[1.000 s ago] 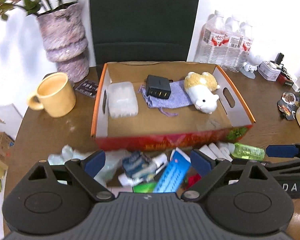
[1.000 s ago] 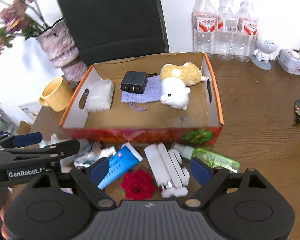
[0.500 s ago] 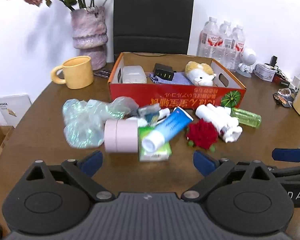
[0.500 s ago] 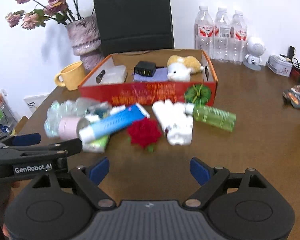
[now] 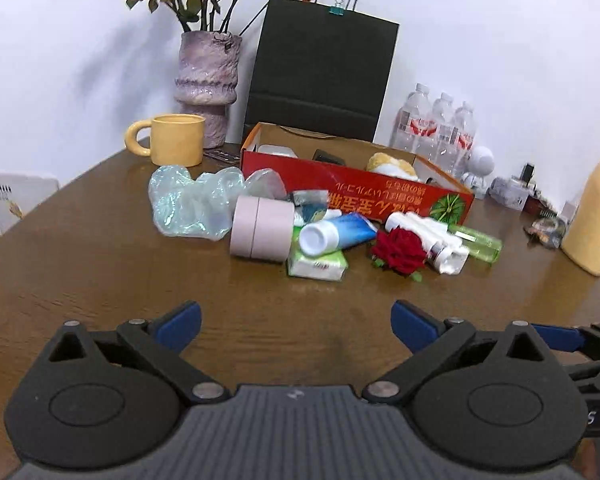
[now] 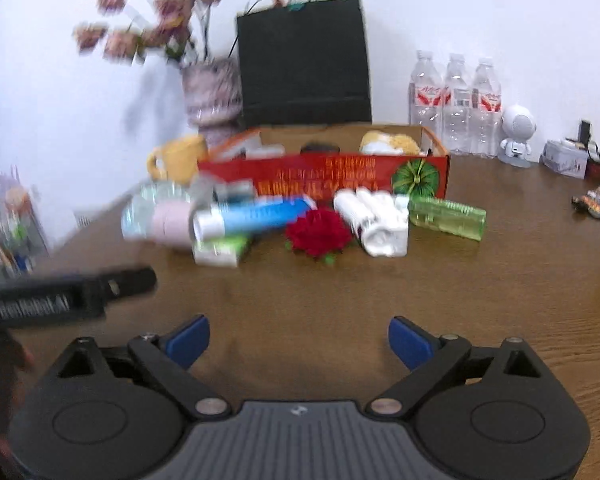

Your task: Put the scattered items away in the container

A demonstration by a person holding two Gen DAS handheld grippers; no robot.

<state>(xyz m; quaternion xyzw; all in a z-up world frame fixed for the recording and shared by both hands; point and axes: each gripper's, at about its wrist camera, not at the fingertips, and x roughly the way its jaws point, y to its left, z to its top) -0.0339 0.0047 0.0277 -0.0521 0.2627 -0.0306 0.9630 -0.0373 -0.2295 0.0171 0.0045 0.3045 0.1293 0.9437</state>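
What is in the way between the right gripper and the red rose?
Nothing visible. Only bare table lies between the open right gripper and the rose. The blue tube and white bottles sit beside the rose, not in front.

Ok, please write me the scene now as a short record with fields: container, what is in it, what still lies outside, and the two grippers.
container: red cardboard box, on the brown wooden table
inside: yellow-and-white plush toy, a dark object, a whitish item; only partly visible
outside, in front of box: crumpled clear plastic bag, pale pink cylinder, blue tube with white cap, green-white packet, red rose, white bottles, green bottle
left gripper: open, empty, jaws just widened
right gripper: open, empty, jaws just widened
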